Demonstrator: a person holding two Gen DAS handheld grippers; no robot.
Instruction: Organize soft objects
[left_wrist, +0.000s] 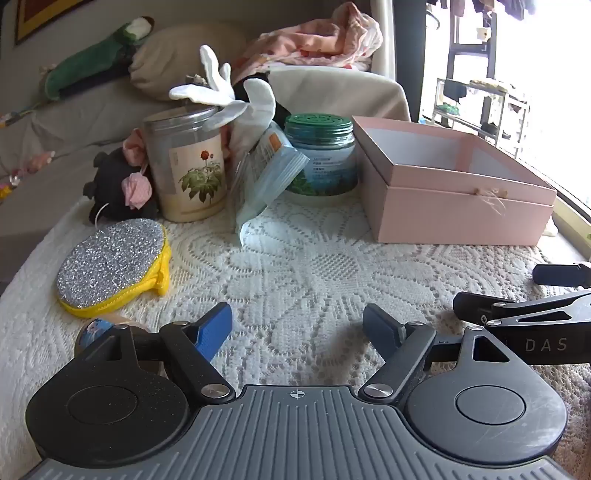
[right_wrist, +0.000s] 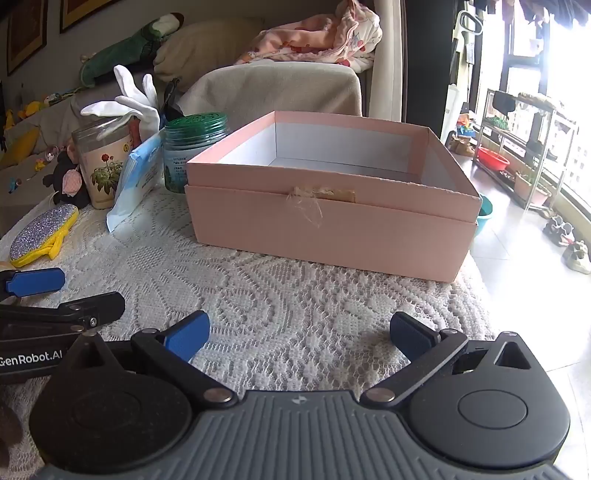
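Observation:
An open, empty pink box (left_wrist: 458, 206) (right_wrist: 332, 225) stands on the white lace tablecloth (left_wrist: 303, 273). A silver glitter pouch with yellow trim (left_wrist: 110, 264) (right_wrist: 42, 234) lies at the left. A black plush toy with pink bows (left_wrist: 118, 186) (right_wrist: 68, 181) sits behind it. White gloves (left_wrist: 229, 96) (right_wrist: 136, 98) rest on a clear jar (left_wrist: 188, 166). A blue wipes packet (left_wrist: 264, 177) (right_wrist: 136, 177) leans on the jar. My left gripper (left_wrist: 297, 326) is open and empty over the cloth. My right gripper (right_wrist: 299, 332) is open and empty, facing the box.
A green-lidded jar (left_wrist: 321, 155) (right_wrist: 192, 147) stands beside the box. A small round object (left_wrist: 98, 328) lies by the left finger. A sofa with a green plush (left_wrist: 92, 62), cushion and pink blanket (left_wrist: 317, 40) is behind. The table edge and floor drop off at the right (right_wrist: 517, 258).

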